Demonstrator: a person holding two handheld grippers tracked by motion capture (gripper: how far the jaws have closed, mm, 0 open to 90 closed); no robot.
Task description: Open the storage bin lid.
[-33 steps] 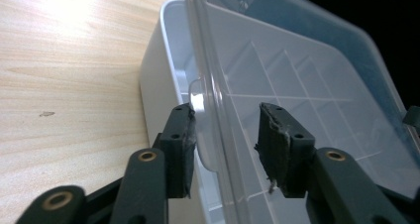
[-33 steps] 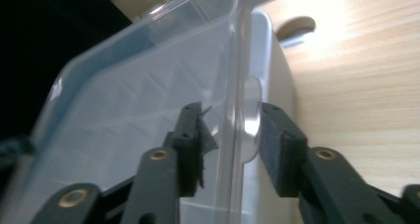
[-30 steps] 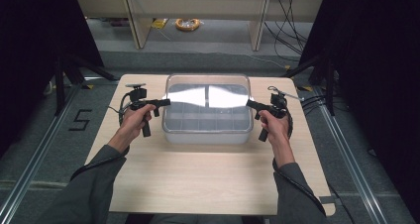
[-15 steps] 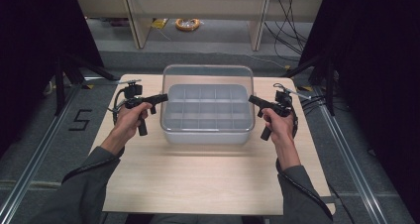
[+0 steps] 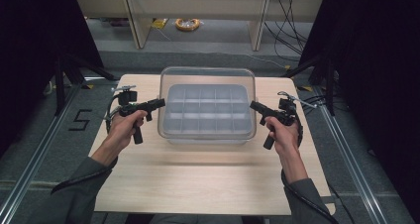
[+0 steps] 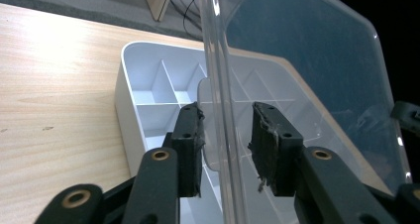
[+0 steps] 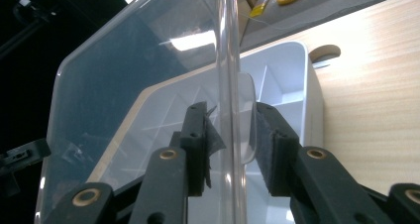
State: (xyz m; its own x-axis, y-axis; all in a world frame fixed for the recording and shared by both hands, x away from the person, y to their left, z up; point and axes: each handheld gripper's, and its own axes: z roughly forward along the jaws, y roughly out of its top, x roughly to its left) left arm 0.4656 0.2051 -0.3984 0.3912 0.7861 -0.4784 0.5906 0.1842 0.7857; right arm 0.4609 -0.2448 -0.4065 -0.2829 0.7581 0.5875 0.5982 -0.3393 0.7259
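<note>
I hold the clear lid (image 5: 207, 80) above the tray (image 5: 207, 116), its left edge pinched in my left gripper (image 5: 159, 103), its right in my right gripper (image 5: 253, 105).

The lid (image 5: 207, 85) is clear, glossy plastic with faint scuffs and bright reflections. The divided tray (image 6: 148, 92) below is smooth, matt white plastic. The surface (image 5: 208, 184) is pale wood with a fine grain and dull finish. Each tool's jaws are matt black plastic with brass-coloured rivets; their dark pads (image 6: 270, 144) look rough and frayed.
</note>
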